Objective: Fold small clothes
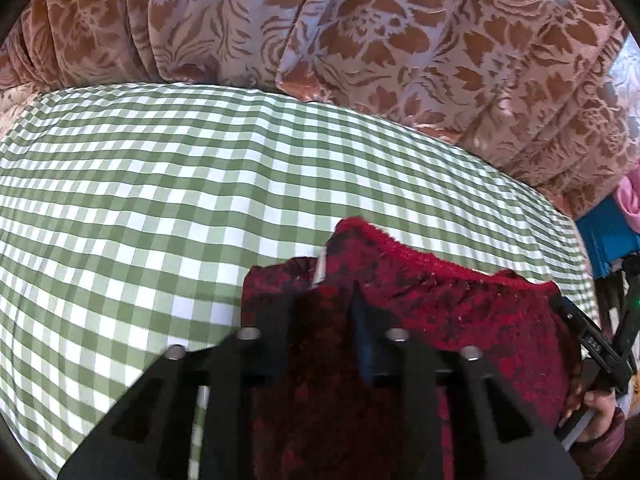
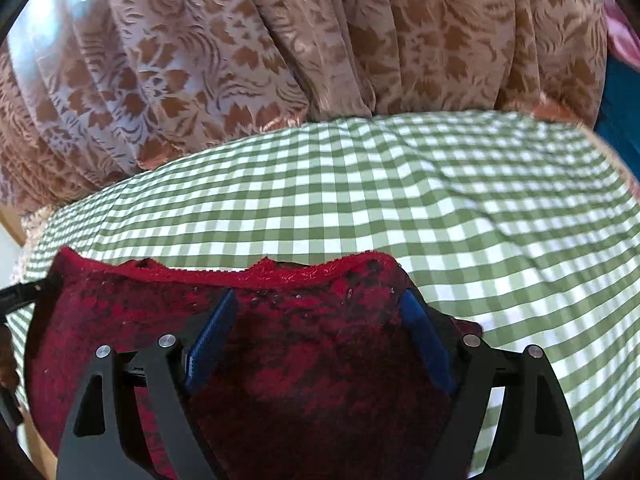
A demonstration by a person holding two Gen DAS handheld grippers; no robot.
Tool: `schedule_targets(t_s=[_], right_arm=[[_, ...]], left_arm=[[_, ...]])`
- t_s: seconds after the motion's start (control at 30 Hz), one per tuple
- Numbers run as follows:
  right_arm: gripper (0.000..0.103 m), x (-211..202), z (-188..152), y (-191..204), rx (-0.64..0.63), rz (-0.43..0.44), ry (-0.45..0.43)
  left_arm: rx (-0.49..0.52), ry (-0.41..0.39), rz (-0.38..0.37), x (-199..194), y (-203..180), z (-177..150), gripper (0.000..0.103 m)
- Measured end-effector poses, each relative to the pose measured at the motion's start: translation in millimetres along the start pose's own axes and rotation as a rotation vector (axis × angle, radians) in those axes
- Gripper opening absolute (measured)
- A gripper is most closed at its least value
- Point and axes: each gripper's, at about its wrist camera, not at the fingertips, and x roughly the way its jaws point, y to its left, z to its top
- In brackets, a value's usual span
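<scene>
While the left gripper (image 1: 324,300) pinches the soft, light red knit garment (image 1: 420,320) at lower centre on the green checked cloth (image 1: 160,200), the right gripper (image 2: 320,312) hovers wide over its limp hem.

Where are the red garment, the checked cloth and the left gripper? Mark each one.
red garment (image 2: 304,360): right wrist view, on the fuzzy middle of it.
checked cloth (image 1: 140,184): left wrist view, on a bare stretch left of the garment.
left gripper (image 1: 324,308): left wrist view, between its fingertips, closed on the garment's edge.
</scene>
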Motion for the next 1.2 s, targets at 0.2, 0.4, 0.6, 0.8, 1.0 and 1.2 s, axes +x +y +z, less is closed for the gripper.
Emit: schedule_targets(t_s=[0.2, 0.4, 0.6, 0.8, 1.0, 1.2], right_arm=[[0.083, 36.6, -1.5, -20.5, 0.105, 0.065, 0.089], [0.083, 43.0, -1.9, -21.5, 0.116, 0.087, 0.107], [0.084, 30.5, 2.2, -25.1, 0.129, 0.113, 0.09], [0.094, -11.0, -3.1, -36.4, 0.142, 0.137, 0.035], [0.098, -33.7, -44.9, -63.6, 0.189, 0.213, 0.09], [0.099, -40.0, -93.0, -83.4, 0.288, 0.321, 0.158]], left_arm=[[-0.109, -0.018, -0.05, 28.3, 26.4, -12.9, 0.021], [-0.124, -0.027, -0.056, 18.5, 24.2, -10.1, 0.028], [-0.093, -0.2, 0.072, -44.1, 11.7, -12.3, 0.058], [0.076, -0.274, 0.146, -83.8, -20.7, -51.2, 0.058], [0.156, -0.229, 0.133, -85.1, -53.7, -88.3, 0.06], [0.189, -0.2, 0.102, -85.4, -73.4, -109.1, 0.06]])
